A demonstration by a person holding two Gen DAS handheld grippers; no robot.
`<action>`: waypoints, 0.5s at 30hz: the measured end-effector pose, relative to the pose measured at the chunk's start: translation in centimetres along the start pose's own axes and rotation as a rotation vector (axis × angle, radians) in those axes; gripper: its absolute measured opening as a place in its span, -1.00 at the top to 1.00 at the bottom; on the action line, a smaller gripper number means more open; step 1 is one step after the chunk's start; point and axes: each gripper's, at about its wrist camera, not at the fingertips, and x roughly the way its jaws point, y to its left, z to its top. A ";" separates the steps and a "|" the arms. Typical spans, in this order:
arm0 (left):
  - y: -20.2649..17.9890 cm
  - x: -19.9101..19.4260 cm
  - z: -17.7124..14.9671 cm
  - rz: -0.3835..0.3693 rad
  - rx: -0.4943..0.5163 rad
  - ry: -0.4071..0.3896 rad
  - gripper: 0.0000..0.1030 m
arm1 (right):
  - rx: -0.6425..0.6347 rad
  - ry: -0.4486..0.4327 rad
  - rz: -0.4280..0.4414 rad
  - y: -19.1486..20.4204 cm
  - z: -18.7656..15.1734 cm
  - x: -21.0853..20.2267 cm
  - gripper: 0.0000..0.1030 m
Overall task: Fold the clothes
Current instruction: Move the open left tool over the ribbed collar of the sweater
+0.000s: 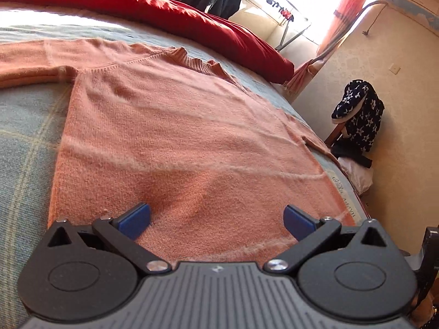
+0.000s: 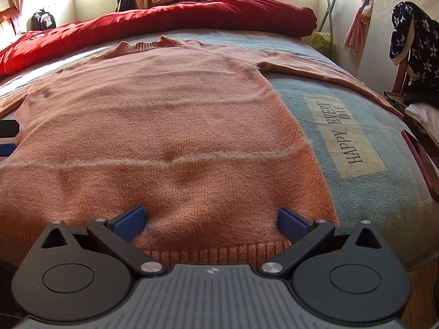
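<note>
Right wrist view shows you the pink sweater (image 2: 164, 126) flat on the blue plaid blanket (image 2: 365, 192), red duvet (image 2: 192, 19) behind; your right gripper (image 2: 211, 223) and left gripper (image 1: 216, 220) are both spread wide, holding nothing.

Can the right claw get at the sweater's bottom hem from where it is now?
Probably yes. The right claw is open just above the ribbed hem of the sweater, with nothing lying between them.
</note>
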 end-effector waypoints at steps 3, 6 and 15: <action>-0.2 -0.8 0.2 0.027 0.023 0.030 -0.99 | 0.021 0.009 0.018 -0.2 1.2 -0.5 -1.00; -0.3 -1.3 1.3 0.066 0.028 0.064 -0.99 | 0.002 -0.042 0.055 0.4 3.5 -1.0 -1.00; -0.1 -0.3 10.3 0.149 0.008 0.012 -0.99 | -0.058 -0.121 0.296 6.6 12.7 3.9 -1.00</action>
